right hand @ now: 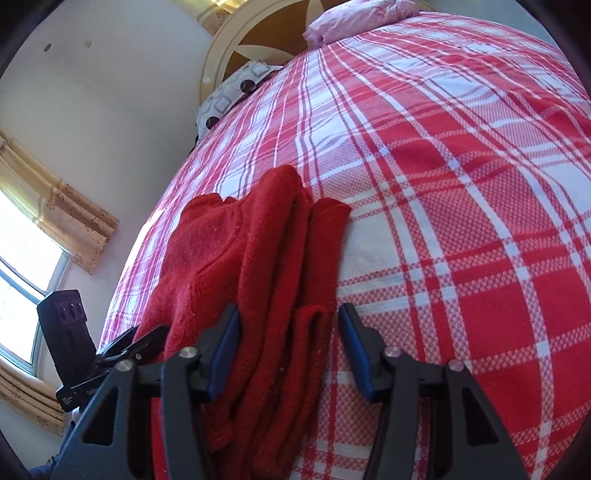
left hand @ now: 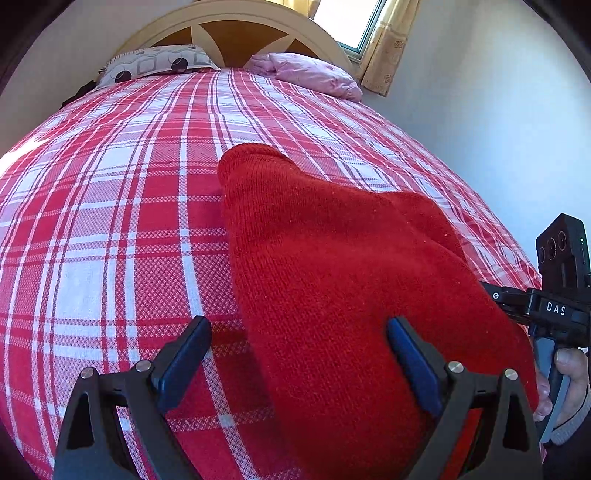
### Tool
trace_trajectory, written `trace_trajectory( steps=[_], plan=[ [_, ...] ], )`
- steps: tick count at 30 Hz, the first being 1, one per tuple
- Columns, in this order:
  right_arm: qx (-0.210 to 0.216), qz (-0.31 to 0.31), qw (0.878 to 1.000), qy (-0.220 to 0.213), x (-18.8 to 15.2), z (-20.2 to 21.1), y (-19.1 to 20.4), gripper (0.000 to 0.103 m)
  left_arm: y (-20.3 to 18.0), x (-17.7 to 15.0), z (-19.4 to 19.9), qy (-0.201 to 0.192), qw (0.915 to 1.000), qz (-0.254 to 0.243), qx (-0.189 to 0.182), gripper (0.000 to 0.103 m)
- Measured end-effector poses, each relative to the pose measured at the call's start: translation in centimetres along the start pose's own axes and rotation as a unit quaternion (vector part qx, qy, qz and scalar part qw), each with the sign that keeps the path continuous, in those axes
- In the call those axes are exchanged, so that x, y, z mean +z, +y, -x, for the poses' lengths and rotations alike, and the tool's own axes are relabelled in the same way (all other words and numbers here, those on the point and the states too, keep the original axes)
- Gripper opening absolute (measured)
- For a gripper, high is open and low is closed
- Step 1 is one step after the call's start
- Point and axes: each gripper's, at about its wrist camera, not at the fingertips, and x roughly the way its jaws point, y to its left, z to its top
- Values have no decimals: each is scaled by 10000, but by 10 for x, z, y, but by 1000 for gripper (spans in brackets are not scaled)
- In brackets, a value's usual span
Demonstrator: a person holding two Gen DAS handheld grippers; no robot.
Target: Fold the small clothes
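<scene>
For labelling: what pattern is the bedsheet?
Red-and-white plaid bedsheet, clearest in the left wrist view.

Red knit sweater [left hand: 332, 280] folded into narrow bundle, lying flat lengthwise on near side of bed, sleeve layers stacked at right edge.

Both wrist views bright, daylit. I read the light source as the window [left hand: 347, 22] in the left view, blown out to white; a second window [right hand: 22, 266] in the right view also overexposed. Sun patch glares on the bed [left hand: 22, 155] at its left edge. Heavy fisheye bulge; dark vignette in the corners. Focus sharp centrally, softer toward the rim.
</scene>
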Motion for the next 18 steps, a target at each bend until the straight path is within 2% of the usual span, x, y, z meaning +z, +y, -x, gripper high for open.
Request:
trace_trajectory(
  steps=[6, 7, 8, 9, 12, 15, 16, 18],
  plan=[
    [-73, 97, 9999, -24, 0, -5, 5, 50, 1, 1, -3, 22, 10000, 25, -69, 96],
    [-91, 114, 9999, -33, 0, -5, 6, 48, 3, 1, -2, 15, 9999, 55, -119, 96],
    [-63, 141, 9999, -43, -2, -3, 7, 40, 3, 0, -1, -6, 9999, 64, -151, 96],
    [-8, 205, 9998, -63, -4, -2, 9, 37, 3, 0, 0, -16, 9998, 53, -170, 96],
    [20, 261, 9996, -109, -7, -2, 8, 36, 4, -1, 2, -57, 9996, 73, -265, 96],
    [144, 67, 9998, -107, -5, -4, 1, 38, 5, -1, 3, -74, 9990, 74, -438, 88],
    [168, 46, 9998, -110, -5, -5, 0, 39, 5, -1, 3, -82, 9984, 71, -553, 79],
    [259, -82, 9996, -94, -4, -5, -4, 39, 5, -1, 4, -80, 9978, 66, -648, 78]
  ],
)
